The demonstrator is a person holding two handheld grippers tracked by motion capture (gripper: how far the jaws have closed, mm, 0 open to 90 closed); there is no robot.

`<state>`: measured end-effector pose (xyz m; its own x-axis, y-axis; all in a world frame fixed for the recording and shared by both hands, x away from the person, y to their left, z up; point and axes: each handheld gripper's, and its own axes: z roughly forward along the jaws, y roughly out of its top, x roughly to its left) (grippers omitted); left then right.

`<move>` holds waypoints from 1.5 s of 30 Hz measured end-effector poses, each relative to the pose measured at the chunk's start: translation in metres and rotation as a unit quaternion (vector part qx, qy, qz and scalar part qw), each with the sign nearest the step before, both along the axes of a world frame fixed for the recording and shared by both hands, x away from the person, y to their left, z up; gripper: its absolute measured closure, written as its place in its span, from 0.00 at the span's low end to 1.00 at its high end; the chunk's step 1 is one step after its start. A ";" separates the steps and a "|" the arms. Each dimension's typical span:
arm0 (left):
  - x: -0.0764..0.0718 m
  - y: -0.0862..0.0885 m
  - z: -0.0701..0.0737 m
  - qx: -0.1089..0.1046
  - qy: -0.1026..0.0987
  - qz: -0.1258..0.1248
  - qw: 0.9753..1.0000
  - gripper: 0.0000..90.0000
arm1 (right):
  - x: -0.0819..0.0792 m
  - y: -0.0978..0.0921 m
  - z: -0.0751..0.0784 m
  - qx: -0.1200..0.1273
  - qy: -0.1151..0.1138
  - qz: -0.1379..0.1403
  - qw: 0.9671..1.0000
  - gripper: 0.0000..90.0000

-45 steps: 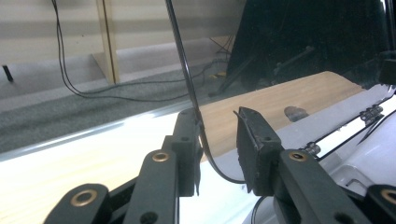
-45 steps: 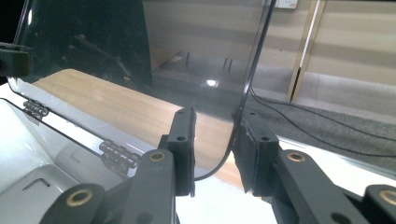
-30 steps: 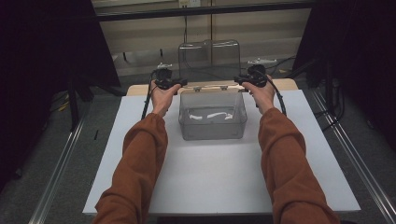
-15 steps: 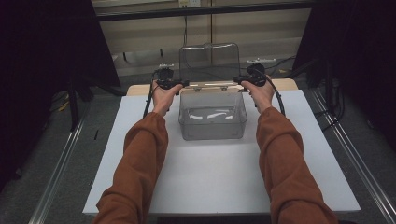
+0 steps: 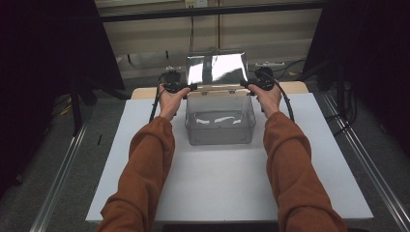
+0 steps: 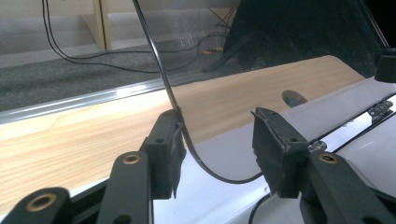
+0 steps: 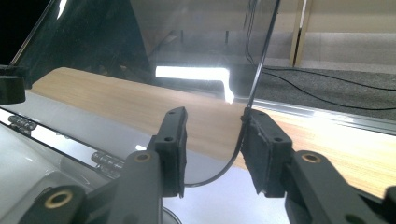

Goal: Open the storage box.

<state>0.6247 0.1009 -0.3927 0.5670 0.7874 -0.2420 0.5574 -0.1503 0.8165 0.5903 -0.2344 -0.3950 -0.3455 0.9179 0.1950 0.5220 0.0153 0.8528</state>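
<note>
A clear plastic box [image 5: 220,123] stands on the white board [image 5: 217,188], its hinged lid [image 5: 217,68] raised upright and glaring with reflected light. My left gripper [image 5: 189,88] is at the lid's left edge and my right gripper [image 5: 245,84] at its right edge. In the left gripper view the lid's [image 6: 261,42] dark rim runs down between the jaws of the left gripper [image 6: 217,140], which stand apart, and leans on the left jaw. The right gripper [image 7: 212,135] likewise straddles the lid [image 7: 140,42], whose rim rests against its right jaw.
A wooden tabletop [image 6: 93,135] lies behind the box. The lid's hinges [image 7: 105,161] sit along the box's back rim. Metal rails [image 5: 63,169] run along both sides of the table, with cables on the floor beyond. The white board in front of the box is bare.
The lid has tipped forward a little and now catches bright glare. Both hands have come slightly down and toward the person with it.
</note>
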 end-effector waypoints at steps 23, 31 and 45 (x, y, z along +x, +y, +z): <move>-0.001 -0.002 -0.003 0.016 -0.010 -0.001 1.000 0.51 | 0.001 0.005 -0.006 0.006 0.003 -0.002 1.000 0.54; -0.001 -0.002 -0.006 0.004 -0.006 0.001 1.000 0.48 | 0.002 0.006 -0.011 0.019 0.007 0.000 1.000 0.48; -0.001 -0.006 -0.009 0.012 -0.008 0.018 1.000 0.42 | 0.002 0.008 -0.015 0.034 0.014 -0.003 0.999 0.41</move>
<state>0.6234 0.0951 -0.4014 0.5421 0.8126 -0.2140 0.5496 -0.1501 0.8219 0.5925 -0.2266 -0.4101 -0.3332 0.9043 0.2667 0.5458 -0.0457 0.8367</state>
